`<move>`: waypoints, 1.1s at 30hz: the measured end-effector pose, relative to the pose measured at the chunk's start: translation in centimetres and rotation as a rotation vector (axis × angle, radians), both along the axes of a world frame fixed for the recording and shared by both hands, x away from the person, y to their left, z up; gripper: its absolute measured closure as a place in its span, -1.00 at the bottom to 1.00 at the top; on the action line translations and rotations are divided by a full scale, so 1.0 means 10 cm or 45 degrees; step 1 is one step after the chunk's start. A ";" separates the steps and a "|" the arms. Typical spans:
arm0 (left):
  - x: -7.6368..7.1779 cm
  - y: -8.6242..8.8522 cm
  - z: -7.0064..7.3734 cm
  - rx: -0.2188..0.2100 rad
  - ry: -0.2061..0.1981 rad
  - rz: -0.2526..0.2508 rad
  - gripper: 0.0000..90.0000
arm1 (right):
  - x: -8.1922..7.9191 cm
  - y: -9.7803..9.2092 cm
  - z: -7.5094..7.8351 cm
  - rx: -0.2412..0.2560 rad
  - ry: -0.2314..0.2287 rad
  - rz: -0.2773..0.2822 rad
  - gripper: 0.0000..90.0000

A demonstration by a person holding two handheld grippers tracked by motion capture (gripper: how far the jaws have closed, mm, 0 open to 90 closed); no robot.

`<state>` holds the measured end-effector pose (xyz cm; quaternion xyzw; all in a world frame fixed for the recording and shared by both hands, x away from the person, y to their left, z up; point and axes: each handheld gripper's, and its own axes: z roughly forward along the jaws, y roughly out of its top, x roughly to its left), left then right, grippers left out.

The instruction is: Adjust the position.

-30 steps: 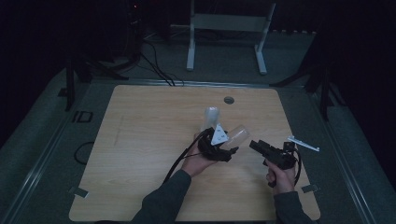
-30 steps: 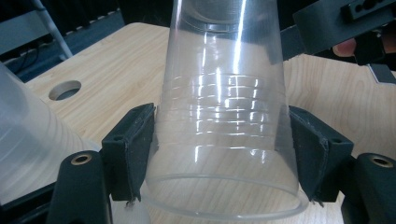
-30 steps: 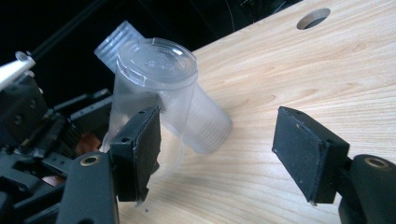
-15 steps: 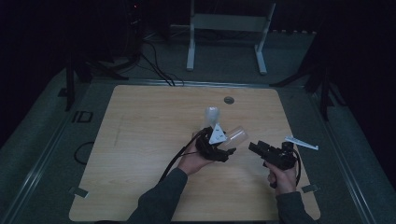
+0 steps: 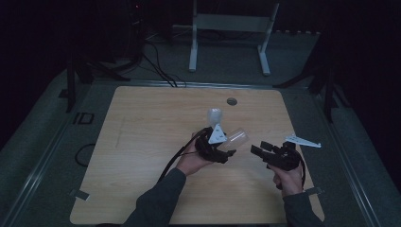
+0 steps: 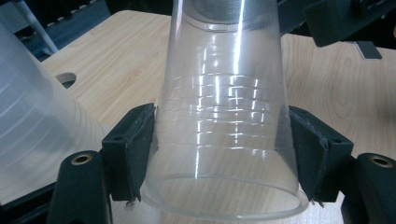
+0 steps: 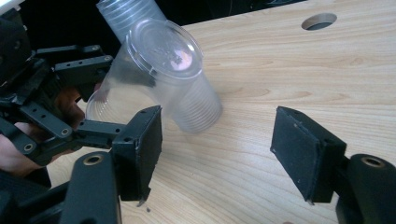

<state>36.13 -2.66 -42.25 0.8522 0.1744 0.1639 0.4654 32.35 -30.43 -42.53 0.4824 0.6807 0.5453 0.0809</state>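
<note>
A clear plastic cup (image 6: 224, 116) lies sideways in the air between the jaws of my left gripper (image 6: 222, 154), which is shut on its wall near the rim. In the high view the left gripper (image 5: 227, 144) holds this cup (image 5: 238, 137) above the table's middle, base pointing right. A stack of clear cups (image 5: 214, 115) stands mouth-down just behind it, also seen as the cup stack (image 7: 196, 107). My right gripper (image 5: 257, 148) hovers just right of the cup. It is open, its jaws (image 7: 218, 144) spread wide and aimed at the held cup's base (image 7: 163, 46).
The wooden table (image 5: 142, 142) has a round hole (image 5: 231, 101) near its far edge. A white metal frame (image 5: 231, 28) stands on the floor behind the table. Black cables (image 5: 156, 66) lie at the back left.
My right gripper has drifted slightly left, toward the held cup. The left gripper and its cup have shifted a little toward the person.
</note>
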 end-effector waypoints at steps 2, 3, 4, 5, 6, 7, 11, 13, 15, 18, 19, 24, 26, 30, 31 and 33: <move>0.00 0.00 0.01 0.005 0.003 -0.010 -0.34 | 0.00 0.00 0.02 -0.006 -0.007 0.014 -0.28; 0.00 0.00 0.01 0.010 0.003 -0.014 -0.34 | 0.00 0.00 0.04 -0.020 -0.013 0.027 -0.28; 0.00 0.00 0.01 0.015 0.003 -0.016 -0.34 | 0.00 0.01 0.04 -0.026 -0.016 0.032 -0.29; 0.00 0.00 0.01 0.021 0.003 -0.017 -0.34 | 0.00 0.01 0.06 -0.034 -0.016 0.037 -0.30; 0.00 0.00 0.01 0.025 0.004 -0.019 -0.34 | 0.00 0.01 0.06 -0.036 -0.016 0.040 -0.30; 0.00 0.00 0.01 0.025 0.004 -0.019 -0.34 | 0.00 0.01 0.06 -0.036 -0.016 0.040 -0.30; 0.01 0.01 0.02 0.051 0.004 -0.036 -0.34 | 0.01 0.01 0.11 -0.068 -0.019 0.056 -0.36; 0.01 0.01 0.03 0.061 0.000 -0.041 -0.34 | 0.01 0.00 0.13 -0.081 -0.023 0.061 -0.37; 0.01 0.02 0.03 0.063 -0.003 -0.045 -0.34 | 0.01 -0.01 0.15 -0.093 -0.027 0.064 -0.38; 0.01 0.03 0.04 0.073 -0.005 -0.046 -0.34 | 0.01 -0.02 0.17 -0.114 -0.030 0.070 -0.40; 0.01 0.03 0.04 0.072 -0.005 -0.046 -0.34 | 0.01 -0.02 0.18 -0.120 -0.028 0.073 -0.40; 0.01 0.04 0.05 0.077 -0.006 -0.050 -0.34 | 0.01 -0.02 0.21 -0.163 -0.031 0.091 -0.40; 0.01 0.04 0.05 0.087 -0.006 -0.056 -0.34 | 0.01 -0.01 0.23 -0.191 -0.034 0.094 -0.43; 0.01 0.04 0.08 0.103 -0.010 -0.072 -0.34 | 0.01 -0.01 0.27 -0.229 -0.038 0.109 -0.47; 0.01 0.04 0.08 0.105 -0.010 -0.075 -0.34 | 0.02 -0.01 0.28 -0.240 -0.037 0.113 -0.48; 0.01 0.03 0.10 0.115 -0.011 -0.085 -0.34 | 0.02 -0.01 0.29 -0.267 -0.040 0.121 -0.50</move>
